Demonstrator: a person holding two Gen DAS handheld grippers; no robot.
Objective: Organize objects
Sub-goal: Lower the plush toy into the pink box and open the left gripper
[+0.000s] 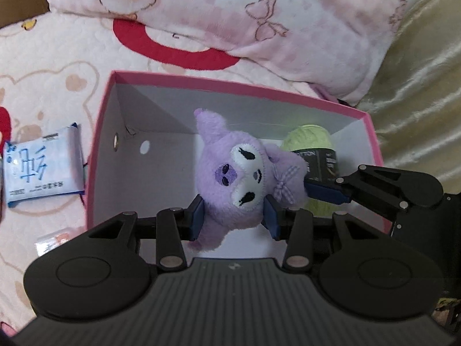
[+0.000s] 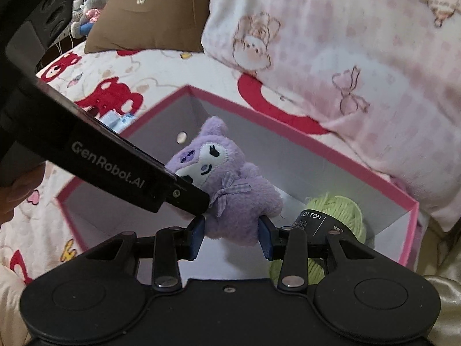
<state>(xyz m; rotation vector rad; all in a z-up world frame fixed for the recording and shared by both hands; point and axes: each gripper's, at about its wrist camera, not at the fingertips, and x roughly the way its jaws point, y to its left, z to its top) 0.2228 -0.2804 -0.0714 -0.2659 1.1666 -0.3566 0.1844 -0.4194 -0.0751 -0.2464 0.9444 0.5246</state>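
Observation:
A purple plush toy (image 1: 230, 178) with a gingham bow hangs over the open pink box (image 1: 230, 86), held from two sides. My left gripper (image 1: 234, 217) is shut on its head, blue pads pressing the fur. In the right wrist view my right gripper (image 2: 232, 235) is shut on the toy's (image 2: 236, 201) lower body, and the left gripper's black body (image 2: 115, 167) crosses in from the upper left. One blue pad (image 1: 325, 194) of the right gripper shows in the left wrist view. A ball of green yarn (image 2: 340, 216) lies in the box's (image 2: 288, 132) right corner.
The box sits on a bedspread with red bear prints. A blue-white tissue packet (image 1: 43, 167) and a small wrapped packet (image 1: 54, 239) lie left of it. A pink pillow (image 1: 259, 14) lies behind, gold satin fabric (image 1: 417, 86) to the right, a brown cushion (image 2: 149, 14) farther back.

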